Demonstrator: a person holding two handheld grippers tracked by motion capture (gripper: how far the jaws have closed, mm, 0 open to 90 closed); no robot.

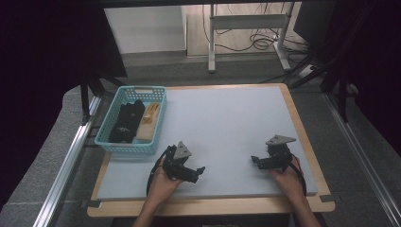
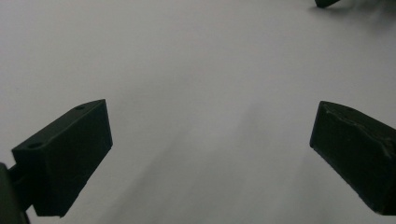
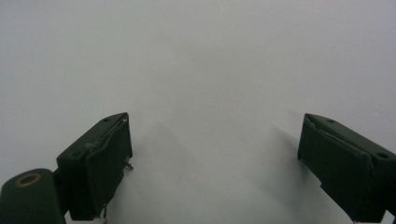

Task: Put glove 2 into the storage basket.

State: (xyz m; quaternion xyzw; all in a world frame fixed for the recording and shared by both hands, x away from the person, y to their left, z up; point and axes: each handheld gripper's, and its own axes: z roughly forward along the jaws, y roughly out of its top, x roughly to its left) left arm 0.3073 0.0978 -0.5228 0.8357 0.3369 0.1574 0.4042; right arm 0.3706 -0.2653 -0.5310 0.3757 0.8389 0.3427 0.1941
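My left gripper (image 1: 196,172) rests low over the white table mat (image 1: 227,123) near its front left, held by a hand. In the left gripper view its two black jaws stand wide apart over bare mat, left gripper (image 2: 210,158) open with nothing between them. My right gripper (image 1: 257,161) sits at the front right, pointing left toward the other one. In the right gripper view the right gripper (image 3: 215,163) is open too, its jaws far apart over plain white surface. A dark tip of the right gripper (image 2: 329,3) peeks in at the top of the left gripper view.
A teal plastic basket (image 1: 105,135) stands at the mat's left edge, holding black items (image 1: 126,120) and a tan one (image 1: 149,118). The mat lies on a wooden table (image 1: 302,123). Metal rails run along both sides; a table frame and cables sit beyond.
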